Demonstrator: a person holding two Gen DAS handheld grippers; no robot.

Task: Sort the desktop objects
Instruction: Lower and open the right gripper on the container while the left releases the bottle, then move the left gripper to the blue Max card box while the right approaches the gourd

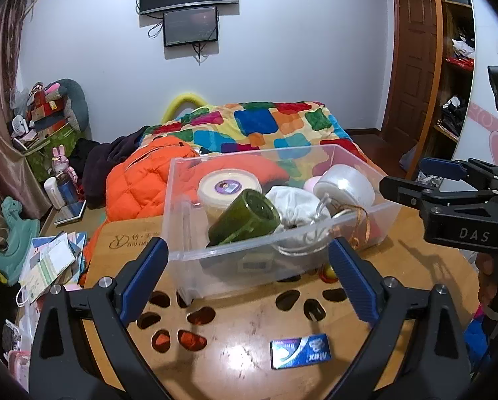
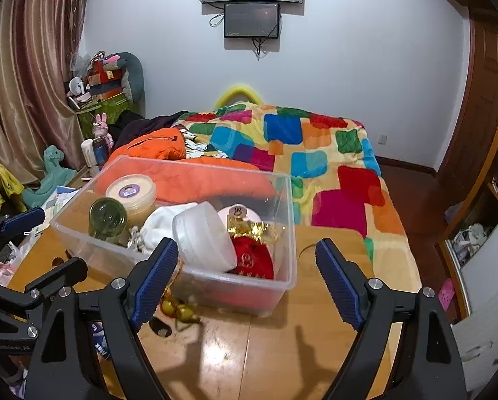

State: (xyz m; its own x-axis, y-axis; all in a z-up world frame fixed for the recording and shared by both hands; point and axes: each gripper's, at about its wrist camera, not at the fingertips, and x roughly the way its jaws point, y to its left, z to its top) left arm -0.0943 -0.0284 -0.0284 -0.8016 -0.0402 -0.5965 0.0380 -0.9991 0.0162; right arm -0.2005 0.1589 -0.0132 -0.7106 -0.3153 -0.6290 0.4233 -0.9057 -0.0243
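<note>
The clear bin (image 1: 195, 260) sat on the wooden tabletop (image 1: 235, 343), its far edge toward the bed (image 2: 315, 153), holding a green jar (image 1: 245, 216) and white tub (image 2: 202, 236). Nearer than the bin, bare wood lay open around a blue card (image 1: 300, 351). The left claw (image 1: 249, 280) and right claw (image 2: 245, 280) hung spread and empty just short of the bin's near wall.

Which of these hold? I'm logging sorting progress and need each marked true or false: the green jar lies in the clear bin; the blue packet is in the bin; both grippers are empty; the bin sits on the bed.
1. The green jar lies in the clear bin. True.
2. The blue packet is in the bin. False: it lies on the wooden table.
3. The left gripper and right gripper are empty. True, both open.
4. The bin sits on the bed. False: on the table.
</note>
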